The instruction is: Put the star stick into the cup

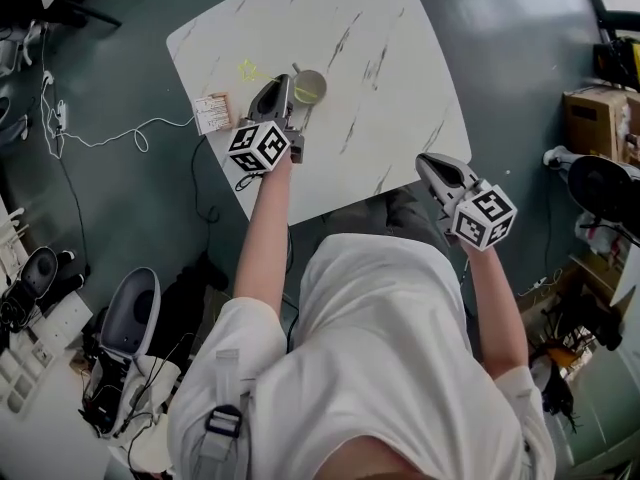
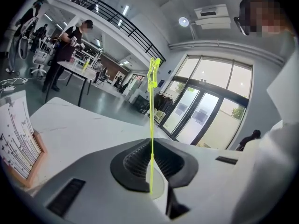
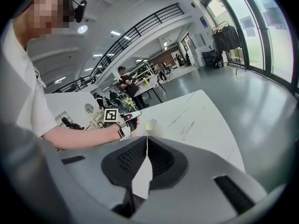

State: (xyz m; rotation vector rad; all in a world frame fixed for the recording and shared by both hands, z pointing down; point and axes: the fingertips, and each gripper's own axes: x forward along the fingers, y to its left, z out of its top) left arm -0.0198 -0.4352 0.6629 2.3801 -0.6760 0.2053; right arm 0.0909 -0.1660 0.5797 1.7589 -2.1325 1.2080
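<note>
The star stick is a thin yellow-green rod with a star at its far end. My left gripper is shut on the rod, which stands straight up between the pads in the left gripper view, where the gripper sits at the bottom centre. The cup, a small pale round one, stands on the white marble table just right of the left gripper's tips. My right gripper hovers shut and empty over the table's near right edge; its view shows the cup and the left gripper ahead.
A small printed card box lies at the table's left edge, beside the left gripper. White cables trail on the floor to the left. Equipment and boxes crowd the floor at the right.
</note>
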